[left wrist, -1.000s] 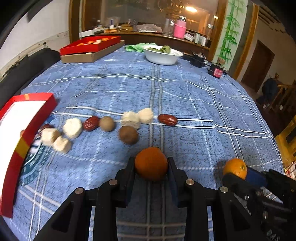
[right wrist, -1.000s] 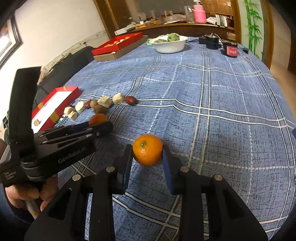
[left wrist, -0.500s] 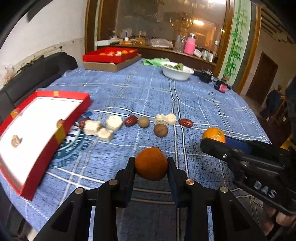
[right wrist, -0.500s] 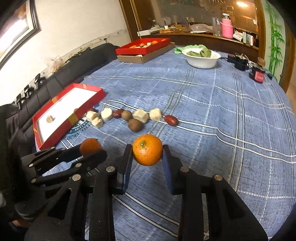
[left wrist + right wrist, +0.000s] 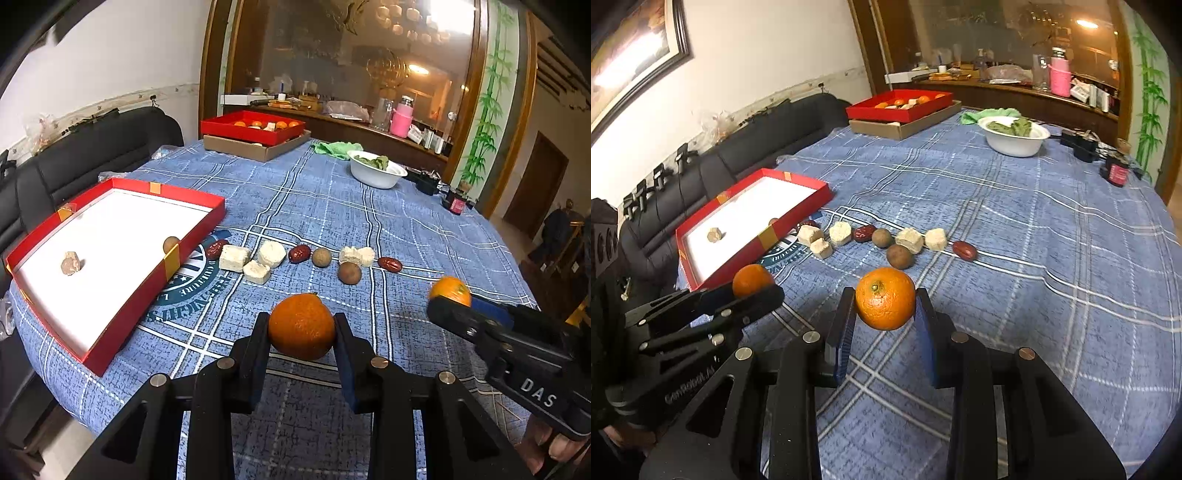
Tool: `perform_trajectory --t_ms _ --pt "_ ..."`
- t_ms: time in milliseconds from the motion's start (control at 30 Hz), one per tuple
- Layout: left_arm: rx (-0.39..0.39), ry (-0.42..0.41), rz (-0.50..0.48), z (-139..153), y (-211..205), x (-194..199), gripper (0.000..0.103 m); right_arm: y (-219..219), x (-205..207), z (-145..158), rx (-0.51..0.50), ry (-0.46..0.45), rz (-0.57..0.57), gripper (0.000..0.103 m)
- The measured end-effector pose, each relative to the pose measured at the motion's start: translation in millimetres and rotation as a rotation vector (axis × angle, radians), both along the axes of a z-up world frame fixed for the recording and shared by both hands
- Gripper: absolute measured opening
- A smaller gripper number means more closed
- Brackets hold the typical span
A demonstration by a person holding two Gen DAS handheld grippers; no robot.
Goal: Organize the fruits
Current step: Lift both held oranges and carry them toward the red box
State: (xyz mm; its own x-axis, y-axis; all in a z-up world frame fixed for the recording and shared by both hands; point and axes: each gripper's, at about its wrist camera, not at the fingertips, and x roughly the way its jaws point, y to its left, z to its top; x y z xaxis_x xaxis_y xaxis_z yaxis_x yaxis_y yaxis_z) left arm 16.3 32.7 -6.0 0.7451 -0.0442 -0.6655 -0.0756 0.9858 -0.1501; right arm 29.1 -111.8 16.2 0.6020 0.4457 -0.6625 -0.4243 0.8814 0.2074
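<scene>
A dark orange (image 5: 301, 326) is clamped between the pads of the left claw (image 5: 301, 332), right at the fingertips, lifted clear of the desk (image 5: 424, 236). A brighter orange (image 5: 885, 298), stem end facing the camera, is clamped the same way in the right claw (image 5: 885, 306), also held off the cloth. Each fruit is seen from the other wrist too: the bright one at the tip of the right claw at the right edge of the left view, the dark one at the tip of the left claw at the left of the right view.

A red tray (image 5: 192, 236) with a white floor is placed on the desk ahead and to the left of both claws. Two small items are seen inside it: a beige lump (image 5: 70, 263) and a brown ball (image 5: 170, 244) against the near wall. Just right of the tray a row is laid out on the cloth: red dates (image 5: 299, 253), pale cubes (image 5: 271, 253) and brown round fruits (image 5: 349, 273). The row lies beyond both claws, apart from them.

At the far end a second red tray (image 5: 905, 105) with oranges is set on a cardboard box, and a white bowl (image 5: 1014, 142) of greens is set to its right.
</scene>
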Motion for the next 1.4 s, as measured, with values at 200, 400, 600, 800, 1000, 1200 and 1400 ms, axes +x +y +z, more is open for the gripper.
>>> perform_trajectory --t_ms 200,400,600,800,1000,1200,1400 --pt "-0.009 -0.013 -0.012 -1 -2 0 0.032 -24 -10 -1 0.001 0.004 -0.077 0.03" --pt "-0.015 -0.049 0.011 3 5 -1 0.032 -29 -12 1 -0.022 0.002 -0.108 0.03" --pt "-0.018 -0.064 0.019 4 11 -2 0.032 -24 -18 4 -0.05 0.0 -0.123 0.03" --pt "-0.02 -0.064 0.046 2 21 5 0.032 -23 -12 0 -0.058 0.013 -0.129 0.03" --pt "-0.012 -0.073 0.081 5 33 8 0.032 -13 -5 3 -0.062 0.004 -0.101 0.03" --pt "0.003 -0.076 0.106 8 39 9 0.032 -5 -2 5 -0.049 0.0 -0.073 0.03" --pt "-0.011 -0.07 0.13 8 41 5 0.032 -10 -5 7 -0.027 -0.012 -0.08 0.03"
